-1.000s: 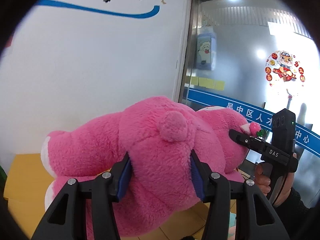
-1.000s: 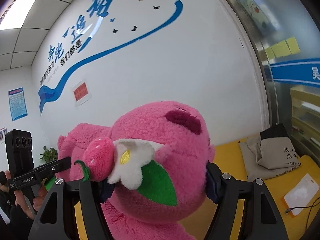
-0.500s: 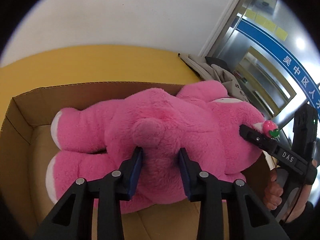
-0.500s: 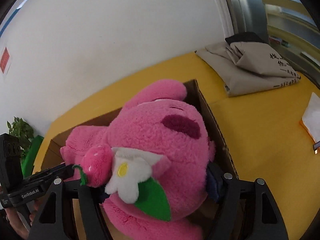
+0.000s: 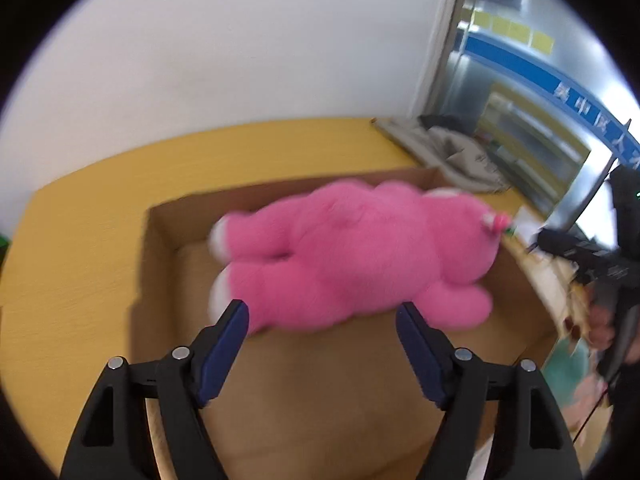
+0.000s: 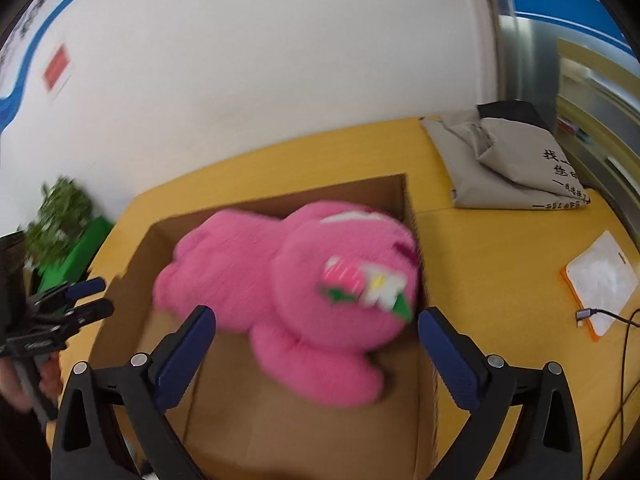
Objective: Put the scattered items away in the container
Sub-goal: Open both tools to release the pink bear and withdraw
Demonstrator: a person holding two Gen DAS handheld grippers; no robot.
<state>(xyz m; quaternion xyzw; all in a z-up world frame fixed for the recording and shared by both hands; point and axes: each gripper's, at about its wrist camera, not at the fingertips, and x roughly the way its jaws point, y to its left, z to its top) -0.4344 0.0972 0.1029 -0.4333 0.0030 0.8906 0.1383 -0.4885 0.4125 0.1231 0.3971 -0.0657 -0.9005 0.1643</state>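
A big pink plush bear (image 5: 352,256) lies on its side inside an open cardboard box (image 5: 160,240) on a yellow table; it is motion-blurred. In the right wrist view the bear (image 6: 288,276) has a strawberry and white flower on its head, which lies against the box's right wall (image 6: 412,208). My left gripper (image 5: 322,320) is open and empty, just above the bear's back. My right gripper (image 6: 316,328) is open and empty, above the bear's head. Each gripper also shows at the edge of the other's view, left gripper (image 6: 86,298) and right gripper (image 5: 560,244).
A folded grey cloth bag (image 6: 508,160) lies on the yellow table (image 6: 492,264) behind and right of the box. A white card holder with an orange rim (image 6: 600,280) and a cable (image 6: 596,314) lie at the right. A green plant (image 6: 60,216) stands at the left.
Both grippers have opened and let go of the bear, which has dropped into the box. Both grippers have drawn back and upward from it.
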